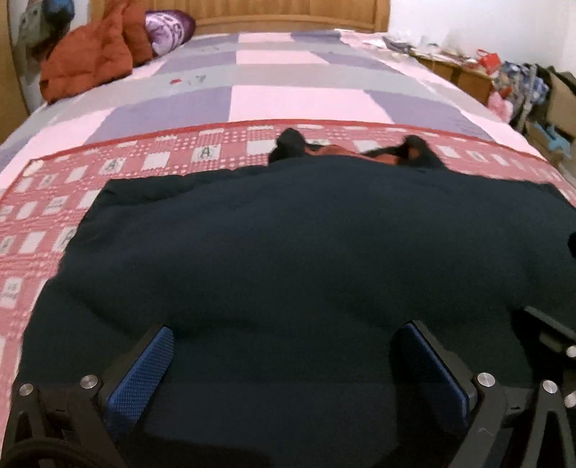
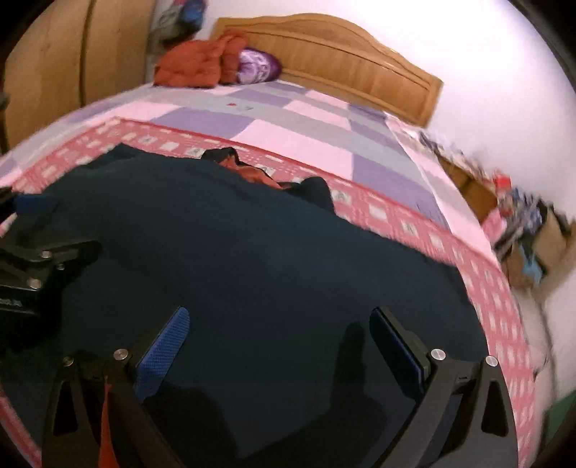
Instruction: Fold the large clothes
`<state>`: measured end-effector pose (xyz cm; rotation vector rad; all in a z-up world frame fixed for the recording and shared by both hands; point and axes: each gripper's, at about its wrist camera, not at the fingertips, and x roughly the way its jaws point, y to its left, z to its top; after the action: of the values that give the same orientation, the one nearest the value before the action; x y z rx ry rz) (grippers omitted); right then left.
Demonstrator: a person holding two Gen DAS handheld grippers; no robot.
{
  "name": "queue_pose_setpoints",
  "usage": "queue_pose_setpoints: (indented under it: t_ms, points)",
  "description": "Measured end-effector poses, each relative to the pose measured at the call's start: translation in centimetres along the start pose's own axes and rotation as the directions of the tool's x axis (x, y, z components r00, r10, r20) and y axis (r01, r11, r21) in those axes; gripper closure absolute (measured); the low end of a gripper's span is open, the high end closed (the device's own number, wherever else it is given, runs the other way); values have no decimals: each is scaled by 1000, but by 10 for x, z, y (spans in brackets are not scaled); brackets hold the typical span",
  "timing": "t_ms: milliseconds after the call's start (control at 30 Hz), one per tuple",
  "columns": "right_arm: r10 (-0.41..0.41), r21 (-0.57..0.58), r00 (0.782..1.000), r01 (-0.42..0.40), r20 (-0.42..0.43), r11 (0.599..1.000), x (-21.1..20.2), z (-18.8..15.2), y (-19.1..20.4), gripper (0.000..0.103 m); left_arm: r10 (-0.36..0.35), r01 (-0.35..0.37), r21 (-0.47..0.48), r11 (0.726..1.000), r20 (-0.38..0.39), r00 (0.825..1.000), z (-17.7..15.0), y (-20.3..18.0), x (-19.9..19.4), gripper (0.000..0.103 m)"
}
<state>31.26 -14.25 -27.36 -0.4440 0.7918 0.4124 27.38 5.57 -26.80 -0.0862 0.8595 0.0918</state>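
A large dark navy garment [image 1: 306,244] lies spread on the red checked blanket [image 1: 118,165] near the bed's foot. Its collar end, with an orange-red lining [image 1: 374,153], points toward the headboard. My left gripper [image 1: 284,338] hovers over the near part of the garment, open, its blue pads [image 1: 142,370] wide apart with nothing between them. My right gripper [image 2: 279,324] is open too, above the same garment [image 2: 252,259] toward its right side. The left gripper's body [image 2: 32,266] shows at the left edge of the right wrist view.
The bed has a pink, grey and purple patchwork cover [image 1: 295,79] and a wooden headboard [image 2: 345,61]. An orange-red jacket [image 1: 90,57] and a purple pillow [image 1: 167,28] lie at its far left corner. Cluttered boxes and bags [image 1: 522,86] stand along the right side.
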Motion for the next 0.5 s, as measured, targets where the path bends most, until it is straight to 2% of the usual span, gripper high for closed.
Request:
queue_pose_setpoints:
  t_ms: [67, 100, 167, 267, 333, 400, 500]
  points:
    - [12, 34, 1000, -11, -24, 999, 21, 4, -31, 1, 17, -17, 34, 999, 15, 1000, 9, 16, 11, 0]
    - [-16, 46, 1000, 17, -27, 999, 26, 5, -42, 1, 28, -29, 44, 999, 19, 999, 12, 18, 12, 0]
    - [-121, 122, 990, 129, -71, 984, 41, 1, -90, 1, 92, -92, 34, 995, 9, 996, 20, 45, 21, 0]
    - [-140, 345, 971, 202, -195, 917, 62, -20, -175, 1, 193, -198, -83, 977, -60, 979, 27, 104, 40, 0]
    - [-144, 430, 959, 240, -243, 870, 67, -34, -210, 1, 214, -236, -221, 946, -121, 969, 22, 146, 48, 0]
    - [-122, 465, 959, 232, -254, 854, 72, -45, -222, 1, 212, -256, -309, 916, -169, 963, 12, 170, 54, 0]
    - [-131, 445, 960, 232, -247, 865, 76, -50, -217, 1, 196, -243, -336, 910, -166, 966, -1, 178, 58, 0]
